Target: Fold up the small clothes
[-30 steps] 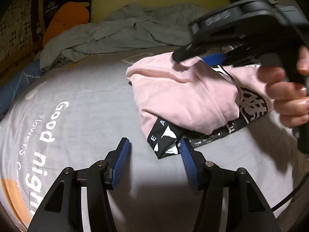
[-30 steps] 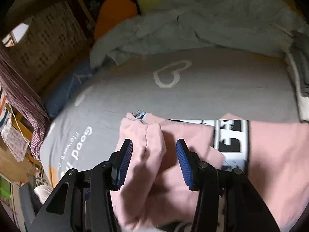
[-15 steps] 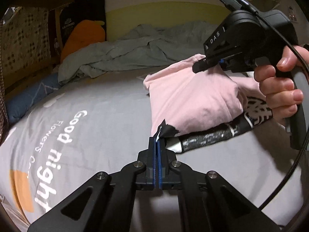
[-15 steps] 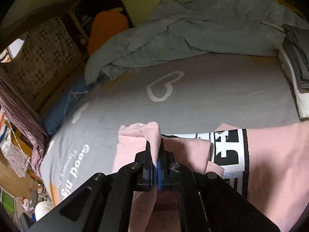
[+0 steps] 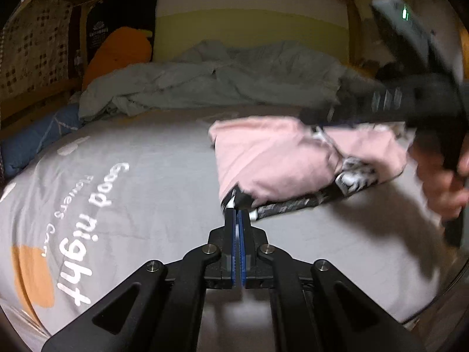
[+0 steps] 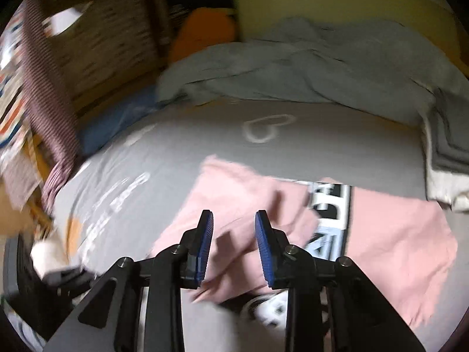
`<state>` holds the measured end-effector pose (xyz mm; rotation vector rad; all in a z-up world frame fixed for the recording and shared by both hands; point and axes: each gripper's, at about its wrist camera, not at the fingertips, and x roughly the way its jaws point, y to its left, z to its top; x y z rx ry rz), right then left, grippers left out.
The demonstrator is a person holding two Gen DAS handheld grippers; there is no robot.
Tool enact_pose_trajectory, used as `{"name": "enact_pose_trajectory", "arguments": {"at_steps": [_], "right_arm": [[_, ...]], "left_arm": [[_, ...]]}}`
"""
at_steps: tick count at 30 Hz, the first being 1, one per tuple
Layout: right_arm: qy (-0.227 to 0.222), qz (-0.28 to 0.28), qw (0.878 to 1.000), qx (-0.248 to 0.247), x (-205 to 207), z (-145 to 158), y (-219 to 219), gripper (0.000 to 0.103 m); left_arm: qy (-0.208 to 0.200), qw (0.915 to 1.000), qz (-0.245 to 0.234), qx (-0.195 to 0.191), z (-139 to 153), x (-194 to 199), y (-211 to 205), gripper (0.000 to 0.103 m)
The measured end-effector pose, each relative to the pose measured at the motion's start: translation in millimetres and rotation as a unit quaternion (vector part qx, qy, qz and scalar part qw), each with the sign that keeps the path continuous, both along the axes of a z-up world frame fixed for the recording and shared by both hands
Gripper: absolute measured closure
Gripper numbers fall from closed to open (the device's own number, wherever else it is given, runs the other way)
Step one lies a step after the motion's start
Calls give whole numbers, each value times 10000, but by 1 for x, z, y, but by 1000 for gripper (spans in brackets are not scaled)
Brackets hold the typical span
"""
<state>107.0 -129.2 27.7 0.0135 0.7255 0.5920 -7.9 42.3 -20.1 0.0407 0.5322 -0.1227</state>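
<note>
- Two grippers in play: left gripper (image 5: 237, 215) has its blue pads pressed together, pinching the near black-and-white printed corner of the pink garment (image 5: 272, 158); right gripper (image 6: 233, 228) has fingers spread, holding nothing, hovering over the pink fabric.
- Garment lies partly folded on the grey "Good night" bedsheet (image 5: 132, 182), right of the lettering.
- Handling guess: light, limp cotton, will sag and drag; grab corners or the fold edge, not the middle.
- Long axis looks to run left-right across the bed in the right wrist view, printed band (image 6: 334, 214) crossing it. Blurry, so approximate.
- Far end: crumpled grey-green duvet (image 5: 234, 79), orange carrot-shaped pillow (image 5: 117, 52).
</note>
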Motion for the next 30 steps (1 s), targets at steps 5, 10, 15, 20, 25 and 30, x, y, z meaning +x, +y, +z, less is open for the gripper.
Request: {"name": "enact_pose_trajectory", "arguments": {"at_steps": [5,10,15,20,25,30], "right_arm": [[208,230,9981,-541,-15,-26,18,78],[494,58,9980,-394,-26,-47,-9,78],[530,-59,9981,-301,-31,-48,-19,78],[490,-257,9981,-275,-27,-49,-28,78],[448,-1265,9909,73,-43,-34,-73,74],[480,-2348,9661,963,-74,-28,-136,41]], "left_arm": [[-34,9999,55,78,23,20,-1,99],[580,9964,-609,122,36,108,-3,88],[1509,9862,-379,-574,14,205,16,88],[1212,9920,327,103,11,227,18,86],[841,9953,-107,-477,33,183,21,84],[515,9950,-617,-588,47,131,-3,67]]}}
